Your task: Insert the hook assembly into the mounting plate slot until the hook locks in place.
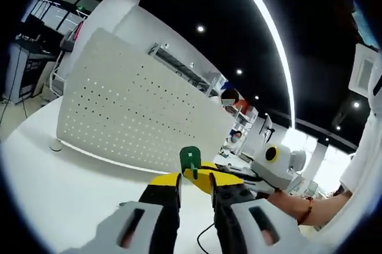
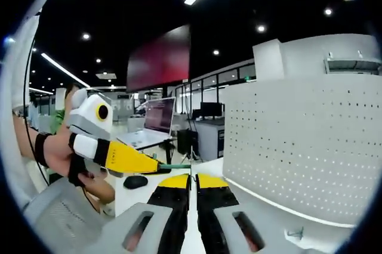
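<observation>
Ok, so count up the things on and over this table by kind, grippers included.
Grippers: 2, left gripper and right gripper
Perforated white panel: 1
Green hook: 1
Laptop: 1
Black mouse: 1
Total: 6

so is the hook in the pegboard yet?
Out. The green hook sits between both tongs' tips, in front of the white pegboard, not touching it.

Pegboard (image 1: 134,117): matt white perforated sheet, looks like painted metal. Table (image 1: 54,188): smooth white, slight sheen. Hook (image 1: 190,160): green, smooth plastic look. Gripper (image 2: 192,189) jaws: matt black with yellow tips.
</observation>
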{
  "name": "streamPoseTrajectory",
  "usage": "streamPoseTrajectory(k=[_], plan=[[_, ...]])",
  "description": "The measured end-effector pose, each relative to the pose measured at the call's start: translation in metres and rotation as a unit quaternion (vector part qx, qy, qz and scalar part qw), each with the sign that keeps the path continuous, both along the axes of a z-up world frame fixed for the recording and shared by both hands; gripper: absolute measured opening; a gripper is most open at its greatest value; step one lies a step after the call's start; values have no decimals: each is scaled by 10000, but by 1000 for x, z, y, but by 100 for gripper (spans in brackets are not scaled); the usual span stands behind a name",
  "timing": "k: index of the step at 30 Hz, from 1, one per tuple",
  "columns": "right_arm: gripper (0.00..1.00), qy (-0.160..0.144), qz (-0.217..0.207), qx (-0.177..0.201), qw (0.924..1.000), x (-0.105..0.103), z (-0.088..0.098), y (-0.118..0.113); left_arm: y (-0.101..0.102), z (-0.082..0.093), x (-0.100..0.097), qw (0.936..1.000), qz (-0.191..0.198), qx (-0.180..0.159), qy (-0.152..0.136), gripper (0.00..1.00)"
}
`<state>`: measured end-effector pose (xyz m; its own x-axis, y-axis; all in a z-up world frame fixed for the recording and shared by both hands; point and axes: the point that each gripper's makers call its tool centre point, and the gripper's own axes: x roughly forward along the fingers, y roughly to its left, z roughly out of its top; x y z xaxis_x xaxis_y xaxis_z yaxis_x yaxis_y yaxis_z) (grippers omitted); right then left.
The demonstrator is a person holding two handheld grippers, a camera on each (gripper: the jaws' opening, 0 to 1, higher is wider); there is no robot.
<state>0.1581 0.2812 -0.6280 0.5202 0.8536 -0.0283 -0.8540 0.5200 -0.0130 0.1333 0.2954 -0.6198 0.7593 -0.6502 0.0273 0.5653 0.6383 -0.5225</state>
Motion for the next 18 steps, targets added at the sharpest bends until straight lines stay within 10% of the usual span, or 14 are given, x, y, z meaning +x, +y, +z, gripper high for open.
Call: streamPoseTrajectory(k=[18], plan=[[2,-21,-77,159,9998,-4,5,1,1,1,5,9994,64,-317,151,5]])
